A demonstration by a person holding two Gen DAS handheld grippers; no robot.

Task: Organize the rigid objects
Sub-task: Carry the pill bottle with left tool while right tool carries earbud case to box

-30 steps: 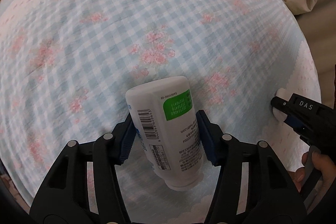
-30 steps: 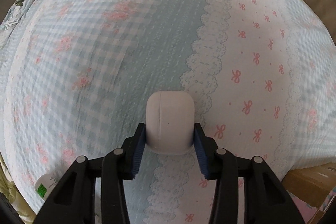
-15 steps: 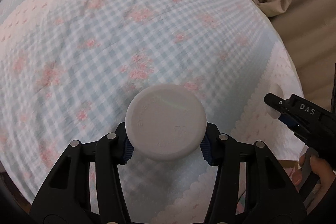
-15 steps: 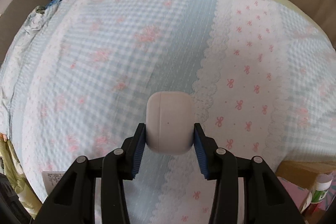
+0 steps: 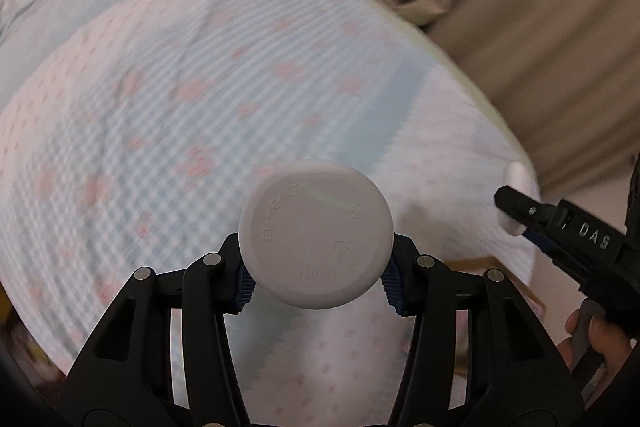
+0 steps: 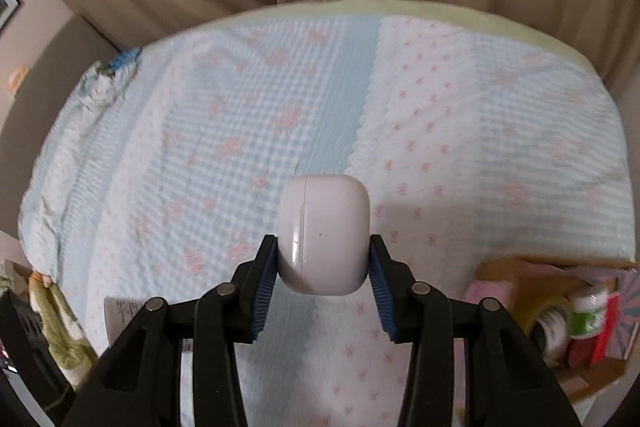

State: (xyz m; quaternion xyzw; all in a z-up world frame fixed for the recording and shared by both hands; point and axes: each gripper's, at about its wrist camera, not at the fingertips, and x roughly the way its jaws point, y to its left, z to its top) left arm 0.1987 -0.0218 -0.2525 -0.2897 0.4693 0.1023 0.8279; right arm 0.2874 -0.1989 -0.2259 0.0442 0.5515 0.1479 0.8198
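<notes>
I am mid-carry above the bed (image 6: pixel 224 131): my left gripper (image 5: pixel 316 283) clamps a white bottle (image 5: pixel 315 235), my right gripper (image 6: pixel 322 301) an earbud case (image 6: pixel 323 235); next, lower both into the cardboard box (image 6: pixel 516 267) beside the bed

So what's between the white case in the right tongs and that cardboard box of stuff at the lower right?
Only bedspread: in the right wrist view, bare bow-print fabric runs from the white case to the cardboard box.
</notes>
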